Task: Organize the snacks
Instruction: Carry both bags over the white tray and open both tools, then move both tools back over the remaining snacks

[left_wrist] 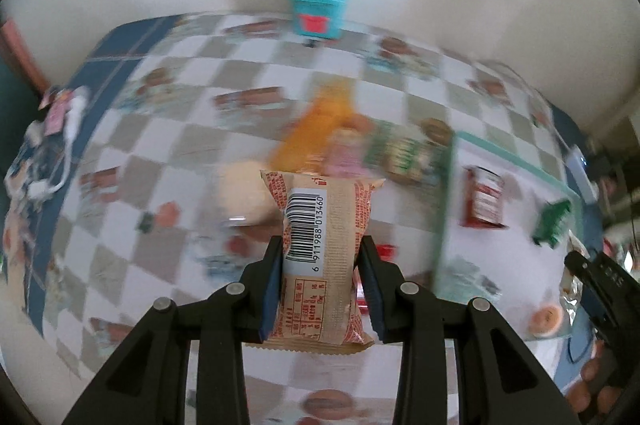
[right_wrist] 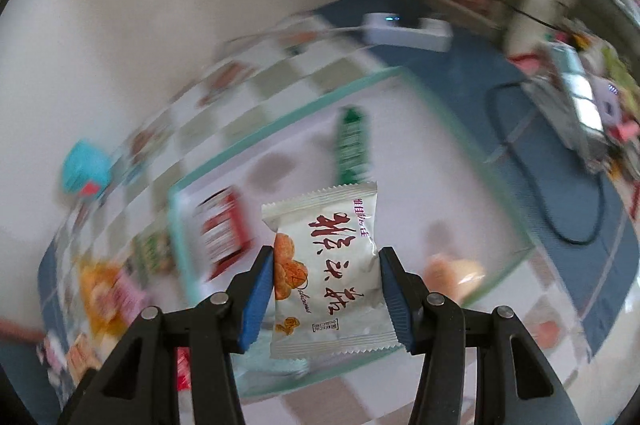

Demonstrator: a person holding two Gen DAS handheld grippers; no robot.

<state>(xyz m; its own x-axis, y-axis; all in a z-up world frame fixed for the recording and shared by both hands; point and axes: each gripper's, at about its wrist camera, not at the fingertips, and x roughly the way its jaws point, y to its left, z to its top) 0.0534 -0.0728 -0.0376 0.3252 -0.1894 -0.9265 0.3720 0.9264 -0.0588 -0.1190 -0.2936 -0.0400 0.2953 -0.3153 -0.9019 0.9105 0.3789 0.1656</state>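
Observation:
My left gripper (left_wrist: 320, 265) is shut on a tan snack packet with a barcode (left_wrist: 320, 257), held upright above the checkered tablecloth (left_wrist: 168, 129). My right gripper (right_wrist: 326, 275) is shut on a white snack packet with red characters (right_wrist: 332, 277), hanging over a clear tray with a mint-green rim (right_wrist: 280, 121). In that tray lie a red packet (right_wrist: 222, 233), a green packet (right_wrist: 352, 149) and an orange round snack (right_wrist: 454, 273). The left wrist view shows the same tray (left_wrist: 516, 155) at the right, with the red packet (left_wrist: 484, 203) and green packet (left_wrist: 554, 221) inside.
A loose pile of orange, pink and green snack packets (left_wrist: 340, 133) lies on the cloth left of the tray. A teal box (left_wrist: 319, 7) stands at the table's far edge by the wall. A white device (right_wrist: 404, 27) and cables sit on the blue cloth beyond the tray.

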